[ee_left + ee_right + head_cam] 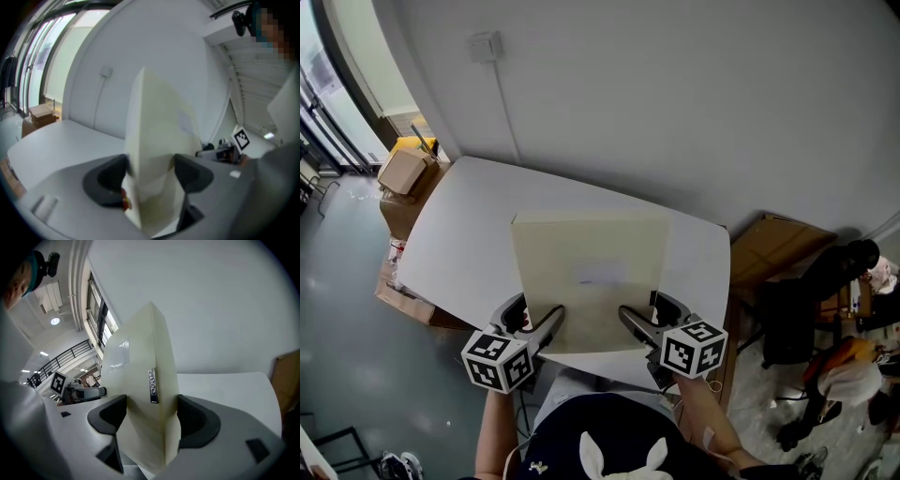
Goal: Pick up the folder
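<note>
The cream folder (591, 272) sat in the middle of the head view, held over the white surface (469, 225) by its lower edge. The left gripper (547, 324) was clamped on the folder's lower left corner and the right gripper (632, 322) on its lower right. In each gripper view both jaws pressed against the folder, which stood edge-on between them. A small metal tab (152, 386) showed on its edge in the right gripper view. Cardboard boxes (403, 171) stood at the frame's upper left, beside the surface.
</note>
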`<state>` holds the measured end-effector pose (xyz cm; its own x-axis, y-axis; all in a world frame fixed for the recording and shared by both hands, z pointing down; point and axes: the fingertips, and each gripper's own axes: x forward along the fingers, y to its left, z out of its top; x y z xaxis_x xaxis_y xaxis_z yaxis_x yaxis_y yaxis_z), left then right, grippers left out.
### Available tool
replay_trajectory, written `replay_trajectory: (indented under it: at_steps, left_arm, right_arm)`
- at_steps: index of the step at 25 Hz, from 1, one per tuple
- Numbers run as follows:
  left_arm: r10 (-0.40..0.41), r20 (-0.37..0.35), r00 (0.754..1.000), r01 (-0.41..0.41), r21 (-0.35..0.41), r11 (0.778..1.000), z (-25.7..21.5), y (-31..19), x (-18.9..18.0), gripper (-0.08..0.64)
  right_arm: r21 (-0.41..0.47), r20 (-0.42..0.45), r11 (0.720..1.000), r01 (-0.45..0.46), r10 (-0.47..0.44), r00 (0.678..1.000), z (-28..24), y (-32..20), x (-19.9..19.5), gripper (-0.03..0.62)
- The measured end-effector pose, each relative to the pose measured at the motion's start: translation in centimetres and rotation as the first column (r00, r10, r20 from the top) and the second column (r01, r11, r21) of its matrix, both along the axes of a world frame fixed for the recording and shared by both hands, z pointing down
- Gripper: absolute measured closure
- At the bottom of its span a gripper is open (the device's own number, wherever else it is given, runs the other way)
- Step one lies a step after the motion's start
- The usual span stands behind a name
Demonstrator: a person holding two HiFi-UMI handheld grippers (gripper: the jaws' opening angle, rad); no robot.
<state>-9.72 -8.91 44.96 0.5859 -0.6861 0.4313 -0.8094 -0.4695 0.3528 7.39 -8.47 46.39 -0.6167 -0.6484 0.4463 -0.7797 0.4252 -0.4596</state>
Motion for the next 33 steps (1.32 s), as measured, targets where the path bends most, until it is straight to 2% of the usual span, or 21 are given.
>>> replay_trajectory:
  at_steps: [17, 33]
  left_arm:
    - [-0.002, -0.034, 0.999, 0.005, 0.08, 0.997, -2.6, 1.4, 0.2, 0.244]
    - [0.031, -0.041, 0.999, -0.026, 0.114, 0.993, -3.8, 1.4, 0.8, 0.244]
  right_arm:
    - [0.097, -0.024, 0.995, -0.018, 0.02, 1.0, -3.1, 1.5, 0.3, 0.291]
    - [0.13, -0.043, 0.991, -0.039, 0.045, 0.998, -4.4, 2.0, 1.1, 0.291]
